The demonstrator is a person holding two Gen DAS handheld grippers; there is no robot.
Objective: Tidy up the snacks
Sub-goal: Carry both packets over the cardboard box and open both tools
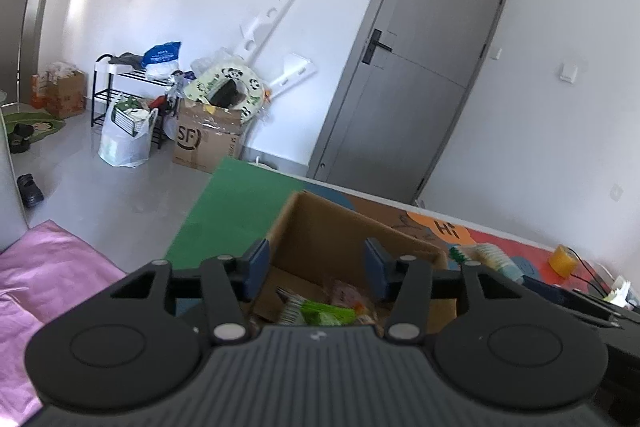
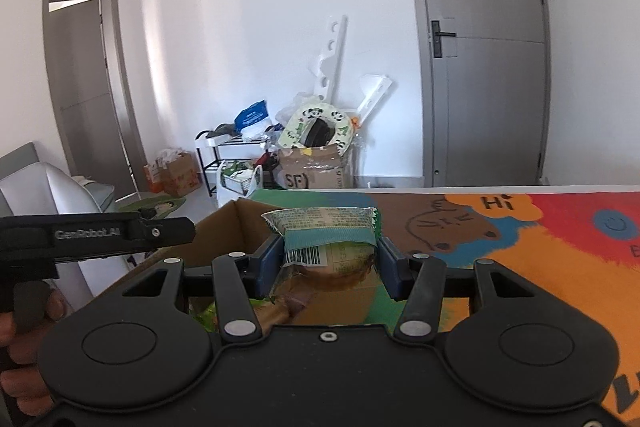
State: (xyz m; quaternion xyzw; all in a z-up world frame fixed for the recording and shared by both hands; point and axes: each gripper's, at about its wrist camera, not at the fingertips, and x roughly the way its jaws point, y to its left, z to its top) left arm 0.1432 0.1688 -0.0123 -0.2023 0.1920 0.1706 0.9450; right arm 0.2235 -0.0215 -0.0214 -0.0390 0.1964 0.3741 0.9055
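Left tongs (image 1: 316,269) hide most of the cardboard box's (image 1: 320,239) contents; the snack packets (image 1: 328,309) inside are blurred.

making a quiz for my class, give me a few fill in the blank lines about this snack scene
The right hand-held gripper is shut on a snack ____.
The left hand-held gripper holds ____.
Snacks lie inside a cardboard ____ on the table.
The orange patch on the mat says ____.

Missing words: packet; nothing; box; Hi

The cardboard box (image 1: 320,227) stands open-topped near the table's (image 2: 560,287) left edge, its walls blocking sideways entry. Snack packets (image 1: 320,311) cover its bottom. The table's colourful mat (image 2: 540,267) toward the right lies bare.
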